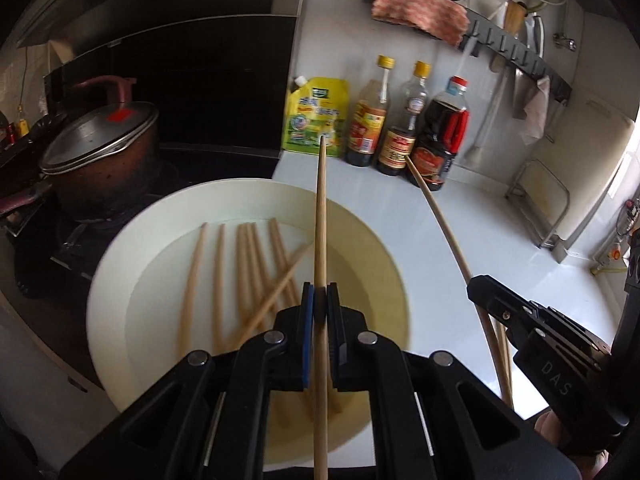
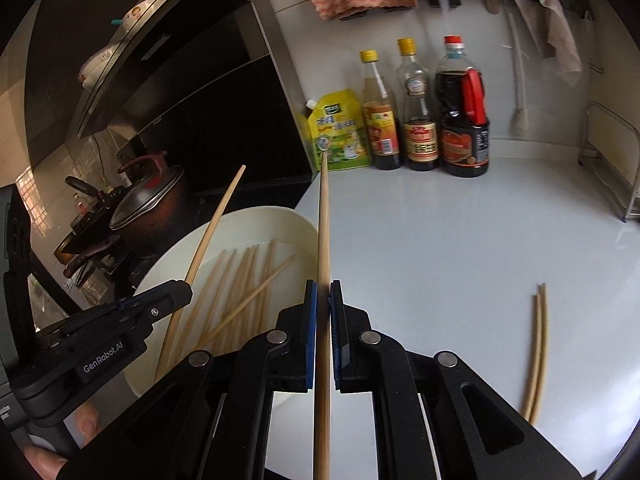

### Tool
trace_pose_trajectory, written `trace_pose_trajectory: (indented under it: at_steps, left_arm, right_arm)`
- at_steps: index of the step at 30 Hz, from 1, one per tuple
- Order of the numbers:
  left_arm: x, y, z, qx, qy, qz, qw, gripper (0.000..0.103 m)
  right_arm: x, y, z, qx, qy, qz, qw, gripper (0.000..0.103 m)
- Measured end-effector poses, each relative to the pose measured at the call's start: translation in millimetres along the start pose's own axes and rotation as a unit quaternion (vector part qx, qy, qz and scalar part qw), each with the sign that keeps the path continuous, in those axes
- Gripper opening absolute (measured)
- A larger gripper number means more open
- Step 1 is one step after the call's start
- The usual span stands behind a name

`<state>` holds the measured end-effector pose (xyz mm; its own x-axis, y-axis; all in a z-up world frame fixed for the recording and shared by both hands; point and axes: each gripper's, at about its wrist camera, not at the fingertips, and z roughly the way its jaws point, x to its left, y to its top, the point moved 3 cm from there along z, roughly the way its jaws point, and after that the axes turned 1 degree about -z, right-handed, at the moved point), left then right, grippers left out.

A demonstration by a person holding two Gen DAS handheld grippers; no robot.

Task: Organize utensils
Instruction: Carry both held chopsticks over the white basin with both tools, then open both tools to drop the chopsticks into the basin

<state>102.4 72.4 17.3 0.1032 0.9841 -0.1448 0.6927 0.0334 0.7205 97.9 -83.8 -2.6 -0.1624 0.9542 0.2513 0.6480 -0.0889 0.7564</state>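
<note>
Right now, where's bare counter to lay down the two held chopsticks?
Free: white counter between the sauce bottles, the laid pair and the plate. Crowded: plate full of loose chopsticks; stove side holds the pot.

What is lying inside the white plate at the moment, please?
The plate holds loose chopsticks, one lying crosswise over the others. The left gripper covers their near ends, so an exact count is hidden.

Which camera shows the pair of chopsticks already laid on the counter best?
The right wrist view. The pair of chopsticks lies in the open on the white counter, side by side, nothing covering it. In the left wrist view, the right gripper hides most of it; only a short stretch shows.
</note>
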Motion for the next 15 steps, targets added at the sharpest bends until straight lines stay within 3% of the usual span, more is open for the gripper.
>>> trace_pose_trajectory:
  at_steps: [5, 15]
  left_arm:
    - [36.2, 3.4, 10.0, 0.003, 0.034, -0.001, 0.9994, 0.007]
    - [61.1, -7.5, 46.3, 0.051, 0.032, -0.025, 0.9979, 0.008]
  right_arm:
    - [44.8, -0.2, 43.5, 0.044, 0.024, -0.036, 0.998, 0.006]
    - [63.4, -10.6, 96.4, 0.112, 0.032, -0.033, 0.993, 0.006]
